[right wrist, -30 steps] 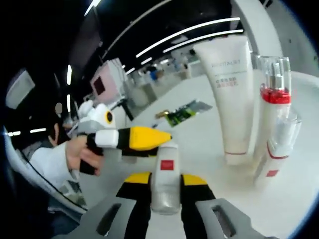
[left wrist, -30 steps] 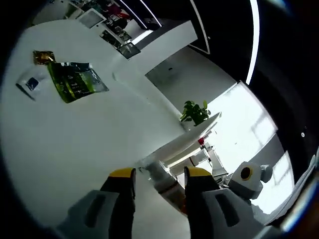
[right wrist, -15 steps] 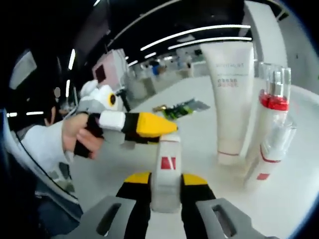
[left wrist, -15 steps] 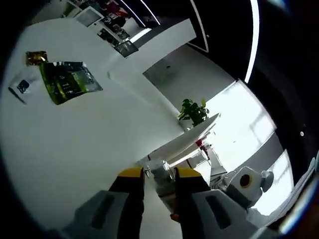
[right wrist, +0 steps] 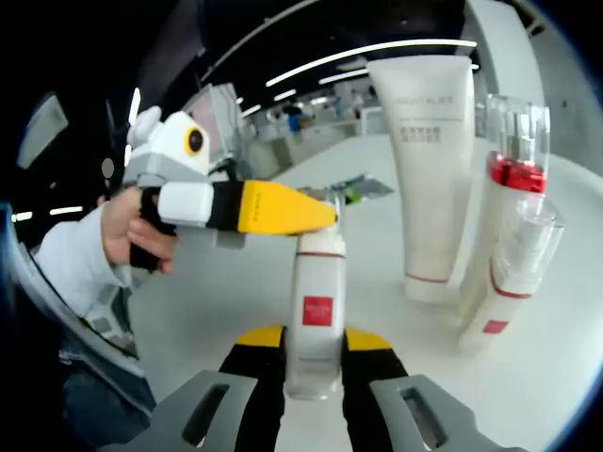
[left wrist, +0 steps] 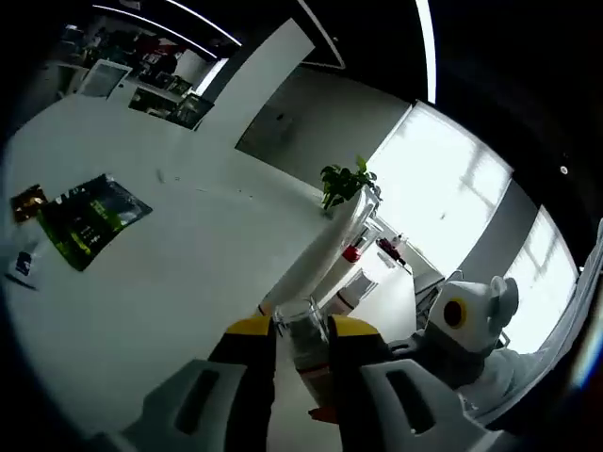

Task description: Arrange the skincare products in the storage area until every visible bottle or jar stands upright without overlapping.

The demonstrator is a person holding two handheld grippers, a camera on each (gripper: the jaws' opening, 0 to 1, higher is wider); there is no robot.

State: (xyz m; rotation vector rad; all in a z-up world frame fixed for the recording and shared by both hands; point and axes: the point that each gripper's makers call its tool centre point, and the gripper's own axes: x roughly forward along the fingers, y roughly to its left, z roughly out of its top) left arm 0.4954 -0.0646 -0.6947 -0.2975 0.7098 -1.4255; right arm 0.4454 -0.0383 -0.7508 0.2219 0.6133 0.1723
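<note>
Bottle (right wrist: pixel 316 311) feels light, slick, rigid: my right gripper (right wrist: pixel 314 341) pinches its base, my left gripper (left wrist: pixel 290 330) its cap.

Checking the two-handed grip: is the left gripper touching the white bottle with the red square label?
Touching. The right gripper view shows the left gripper closed on the bottle's top, no gap visible.

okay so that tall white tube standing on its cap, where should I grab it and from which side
Grip the tall white tube low on its round body above the cap, where it is firmer than the flat crimped top. Come from its open left in the right gripper view, since the red-collared bottle stands close on its other side.
</note>
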